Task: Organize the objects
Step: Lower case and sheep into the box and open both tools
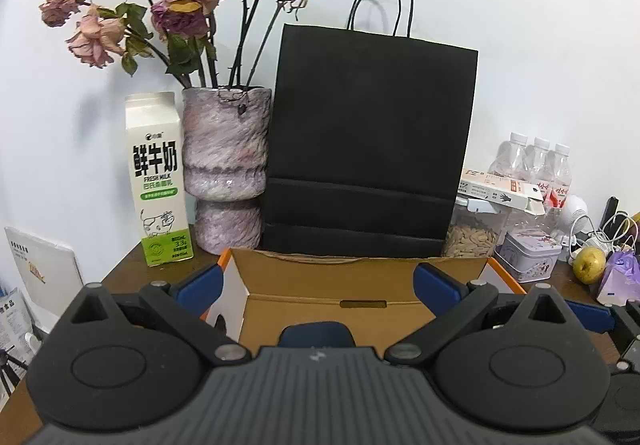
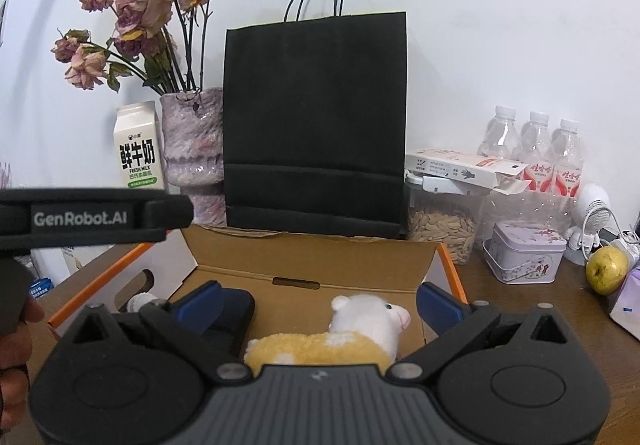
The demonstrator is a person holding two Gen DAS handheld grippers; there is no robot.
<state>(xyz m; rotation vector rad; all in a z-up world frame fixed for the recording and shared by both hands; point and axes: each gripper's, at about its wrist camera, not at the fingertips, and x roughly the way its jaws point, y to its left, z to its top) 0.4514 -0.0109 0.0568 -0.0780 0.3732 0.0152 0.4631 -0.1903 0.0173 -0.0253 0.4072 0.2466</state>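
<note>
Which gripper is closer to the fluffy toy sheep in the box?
Right. The right gripper hangs open right over the toy sheep in the cardboard box. The left gripper hovers open over the box too, but shows no sheep between its fingers.

Dark brown wooden worktop (image 2: 532, 309). Standing on it along the white wall, from frame left: milk carton (image 2: 139, 149), mottled purple vase (image 2: 195, 149) just beside it, black paper bag (image 2: 316, 125) at centre, clear seed jar (image 2: 442, 221), decorated tin (image 2: 524, 257), yellow-green pear (image 2: 606, 270) at right. Open cardboard box (image 2: 312, 257) sits at lower centre, in front of the bag.
</note>
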